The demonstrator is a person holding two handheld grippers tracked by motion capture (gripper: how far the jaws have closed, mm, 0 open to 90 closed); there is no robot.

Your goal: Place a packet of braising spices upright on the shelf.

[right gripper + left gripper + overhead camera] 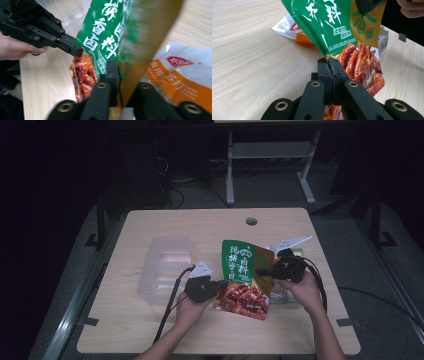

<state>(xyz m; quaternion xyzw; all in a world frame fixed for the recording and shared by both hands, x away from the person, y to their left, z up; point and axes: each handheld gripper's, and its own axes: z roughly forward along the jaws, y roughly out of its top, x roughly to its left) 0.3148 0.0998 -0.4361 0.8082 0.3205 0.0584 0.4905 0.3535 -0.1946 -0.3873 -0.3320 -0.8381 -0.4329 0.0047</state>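
A seasoning packet [243, 279], green on top with a red food picture below, stands raised over the wooden table [200, 227] between both grippers. My left gripper [222, 286] is shut on its lower left edge; in the left gripper view the packet [329, 25] rises from the closed jaws of that gripper [330, 61]. My right gripper [259, 271] is shut on the packet's right side; in the right gripper view its jaws [118, 67] pinch the packet [105, 32] at the green and yellow fold. The left gripper [75, 50] shows there too, gripping the opposite edge.
A clear plastic container [165, 267] lies left of the hands. A white and orange packet [180, 75] lies on the table under the raised one, and also shows behind it [289, 27]. A round cable hole [251, 221] sits near the far edge. A metal stand [270, 160] is beyond.
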